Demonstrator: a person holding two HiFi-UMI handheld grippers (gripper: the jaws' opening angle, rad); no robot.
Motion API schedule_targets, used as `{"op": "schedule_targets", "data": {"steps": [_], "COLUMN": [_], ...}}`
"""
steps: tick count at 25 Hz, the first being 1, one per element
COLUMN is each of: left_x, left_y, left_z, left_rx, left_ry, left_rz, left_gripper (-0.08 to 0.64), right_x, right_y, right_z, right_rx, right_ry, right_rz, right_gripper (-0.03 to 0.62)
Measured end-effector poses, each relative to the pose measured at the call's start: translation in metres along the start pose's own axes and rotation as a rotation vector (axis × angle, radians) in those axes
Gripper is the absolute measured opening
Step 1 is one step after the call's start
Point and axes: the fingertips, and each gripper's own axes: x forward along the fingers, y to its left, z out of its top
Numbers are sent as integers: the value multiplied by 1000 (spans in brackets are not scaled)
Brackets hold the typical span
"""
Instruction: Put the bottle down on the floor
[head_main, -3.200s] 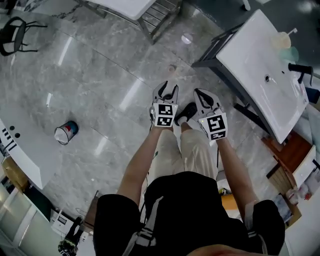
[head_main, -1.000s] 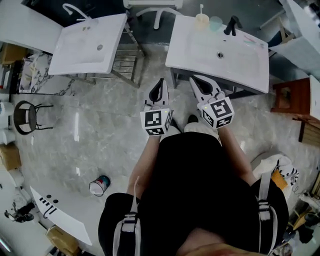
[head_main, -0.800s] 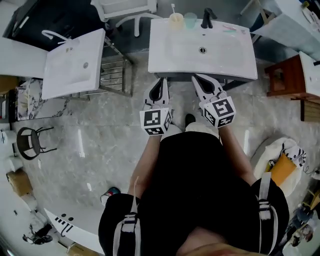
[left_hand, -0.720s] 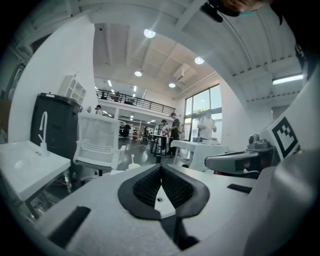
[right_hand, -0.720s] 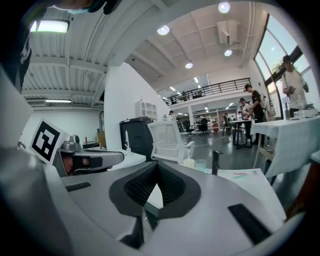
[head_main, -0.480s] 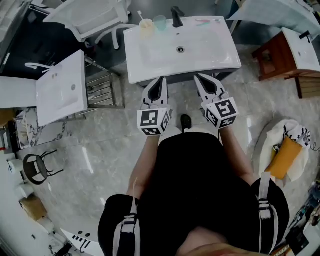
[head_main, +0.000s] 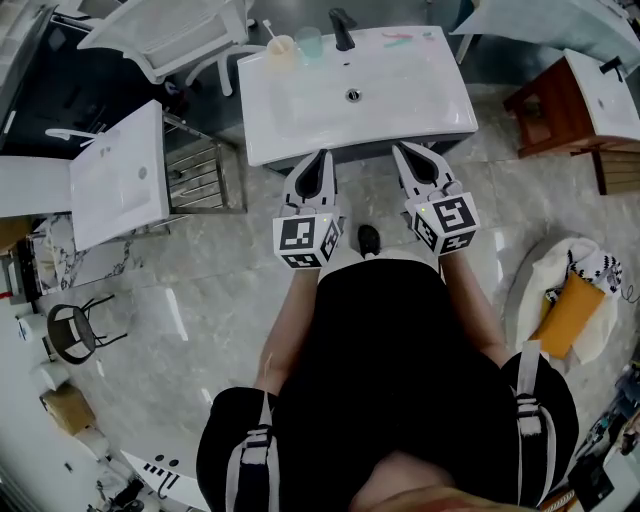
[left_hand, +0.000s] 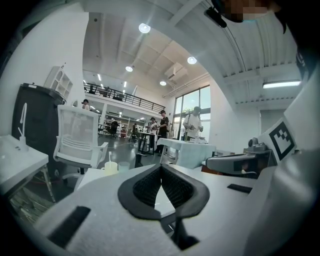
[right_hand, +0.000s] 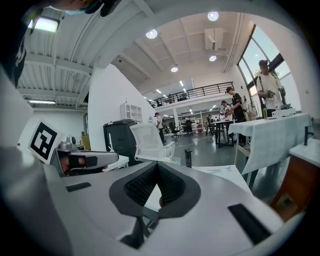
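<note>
1. Left gripper (head_main: 319, 160): jaws clenched tip to tip, nothing between them
2. Right gripper (head_main: 408, 155): same, clenched and empty
3. Both side by side, tips at the front edge of the white washbasin (head_main: 300, 125)
4. Bottle: not visible in any view
5. Cup (head_main: 280, 47) and tumbler (head_main: 308, 40) stand at the basin's back edge, near the black tap (head_main: 342, 27)

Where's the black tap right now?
In the head view it is top centre: the black tap stands at the far rim of the white sink straight ahead, just right of the pale green cup.
</note>
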Motion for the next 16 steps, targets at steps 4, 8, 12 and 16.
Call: {"op": "schedule_targets", "data": {"steps": [4,8,12,16], "left_x": [0,2,3,4], "left_y": [2,2,6,8], "left_z": [-1,-2,-2,-1], "left_rx": [0,-2,4,10], "left_ry": [4,9,12,16], "left_rz": [14,21,24,24], "left_gripper": [20,20,20,20], "right_x": [4,7,11,14], "right_y": [3,0,1,4], "right_z": [-2,-4,-6,-6], "right_rx": [-9,-7,-8,-15], "right_ry": [16,23,29,31], "right_rz": [11,13,13,14], "right_gripper": [3,3,3,3]}}
